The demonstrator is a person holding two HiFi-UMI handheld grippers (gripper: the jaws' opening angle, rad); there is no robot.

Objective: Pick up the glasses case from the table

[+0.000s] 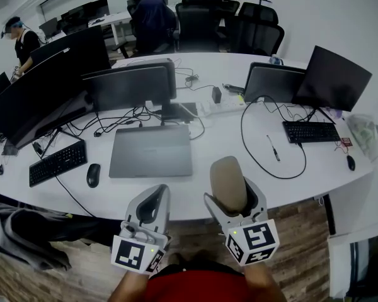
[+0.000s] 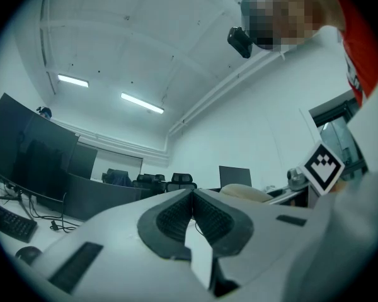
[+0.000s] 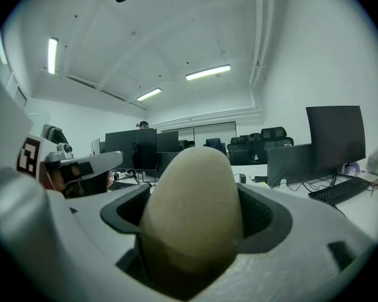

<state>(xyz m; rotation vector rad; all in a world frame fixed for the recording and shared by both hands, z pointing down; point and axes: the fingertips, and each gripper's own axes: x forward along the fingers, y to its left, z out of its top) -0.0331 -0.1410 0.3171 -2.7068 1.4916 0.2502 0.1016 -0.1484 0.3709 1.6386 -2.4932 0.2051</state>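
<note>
Our right gripper (image 1: 234,200) has its jaws clamped on the tan glasses case (image 1: 228,180). The case stands on end in the lower middle of the frame, held off the white table (image 1: 239,137) at its near edge. It is shut, so we cannot see inside. Our left gripper (image 1: 152,201), lower left, has its jaws pressed together on nothing.

Two hand-held grippers (image 1: 152,197) (image 1: 232,194), one glasses case (image 1: 229,180); ahead of the hand-held grippers, one laptop (image 1: 151,151), two keyboards (image 1: 58,162) (image 1: 310,131).
</note>
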